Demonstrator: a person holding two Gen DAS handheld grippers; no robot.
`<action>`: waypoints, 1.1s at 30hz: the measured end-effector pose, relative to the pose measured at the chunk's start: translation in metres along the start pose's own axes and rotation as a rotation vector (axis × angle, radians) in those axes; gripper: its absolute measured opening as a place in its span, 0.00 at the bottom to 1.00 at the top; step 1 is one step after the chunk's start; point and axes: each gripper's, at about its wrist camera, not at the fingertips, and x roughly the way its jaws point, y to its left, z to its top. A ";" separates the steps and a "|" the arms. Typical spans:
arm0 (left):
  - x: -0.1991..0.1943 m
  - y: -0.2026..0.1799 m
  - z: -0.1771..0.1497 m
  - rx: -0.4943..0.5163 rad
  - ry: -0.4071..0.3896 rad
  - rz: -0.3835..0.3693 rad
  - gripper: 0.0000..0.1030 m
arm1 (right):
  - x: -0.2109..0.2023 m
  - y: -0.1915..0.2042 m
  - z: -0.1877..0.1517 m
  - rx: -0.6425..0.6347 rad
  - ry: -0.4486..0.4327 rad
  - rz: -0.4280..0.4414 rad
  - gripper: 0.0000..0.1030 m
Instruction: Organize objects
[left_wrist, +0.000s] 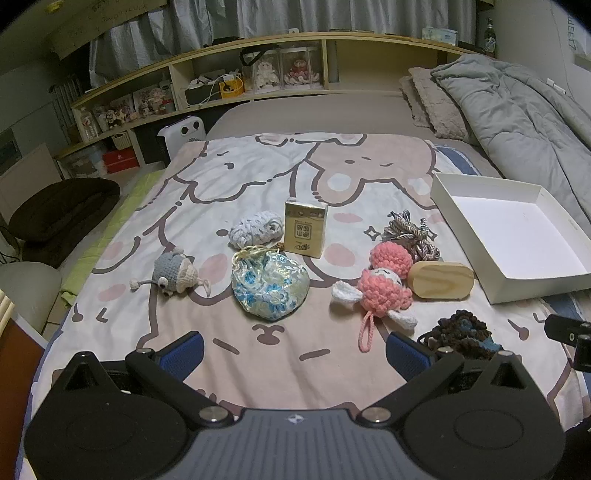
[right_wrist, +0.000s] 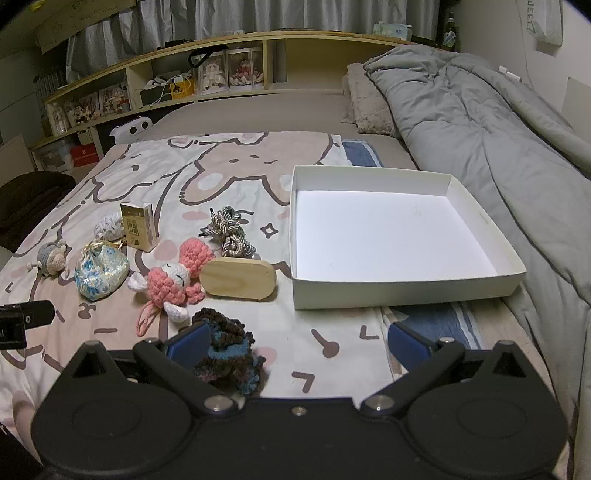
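Showing both grippers above a cartoon-print bedspread (left_wrist: 258, 177): the left gripper (left_wrist: 295, 350) hangs with jaws spread wide and nothing between them, and the right gripper (right_wrist: 297, 343) is likewise spread wide, its left finger just beside a dark brown-and-blue crochet piece (right_wrist: 229, 343) without clasping it. Scattered on the spread are a grey crochet mouse (left_wrist: 173, 275), a floral pouch (left_wrist: 269, 284), a small carton (left_wrist: 306, 229) standing upright, a pink crochet doll (left_wrist: 384, 288) touching a wooden block (left_wrist: 441, 278), and a tangle of cord (left_wrist: 410, 230). A white shallow box (right_wrist: 402, 288) lies to their right.
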 end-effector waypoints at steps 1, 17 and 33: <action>0.000 0.000 0.000 0.000 0.000 0.000 1.00 | 0.000 0.000 0.000 0.000 0.000 0.000 1.00; 0.001 -0.003 -0.002 -0.003 0.003 -0.002 1.00 | 0.003 -0.001 -0.002 0.002 0.003 0.002 1.00; 0.001 -0.002 -0.002 -0.005 0.005 -0.005 1.00 | 0.002 0.000 -0.001 0.002 0.006 0.004 1.00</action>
